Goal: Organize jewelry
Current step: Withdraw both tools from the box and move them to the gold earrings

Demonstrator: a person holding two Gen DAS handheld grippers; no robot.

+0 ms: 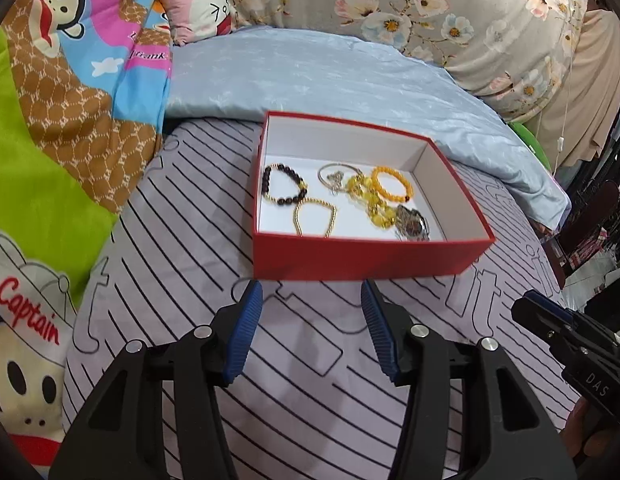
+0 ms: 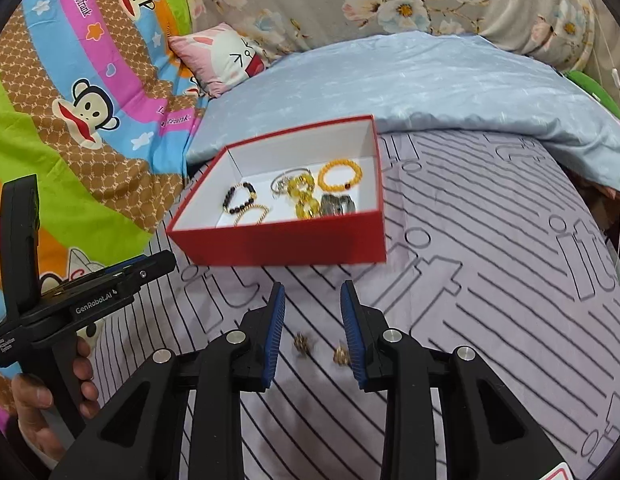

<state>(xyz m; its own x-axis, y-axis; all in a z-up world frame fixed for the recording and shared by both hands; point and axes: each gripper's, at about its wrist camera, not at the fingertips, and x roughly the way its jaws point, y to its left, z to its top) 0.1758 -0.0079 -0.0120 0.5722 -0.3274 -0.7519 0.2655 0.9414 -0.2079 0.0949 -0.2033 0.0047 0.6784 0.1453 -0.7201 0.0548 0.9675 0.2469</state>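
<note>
A red box (image 1: 362, 254) (image 2: 282, 244) with a white inside sits on the striped bedsheet. In it lie a black-and-gold bead bracelet (image 1: 284, 189), a gold bead bracelet (image 1: 315, 216), a silver bangle (image 1: 337, 174), an orange bead bracelet (image 1: 392, 184), yellow bead pieces (image 1: 372, 200) and a dark watch-like piece (image 1: 412, 222). My left gripper (image 1: 312, 300) is open and empty just in front of the box. My right gripper (image 2: 313, 300) is open above two small gold earrings (image 2: 303, 343) (image 2: 339, 355) on the sheet between its fingers.
A light blue pillow (image 1: 330, 72) lies behind the box. A cartoon-print quilt (image 1: 70, 92) is piled on the left and a floral cover (image 1: 430, 4) at the back. The right gripper's body (image 1: 570, 344) shows at the left view's right edge.
</note>
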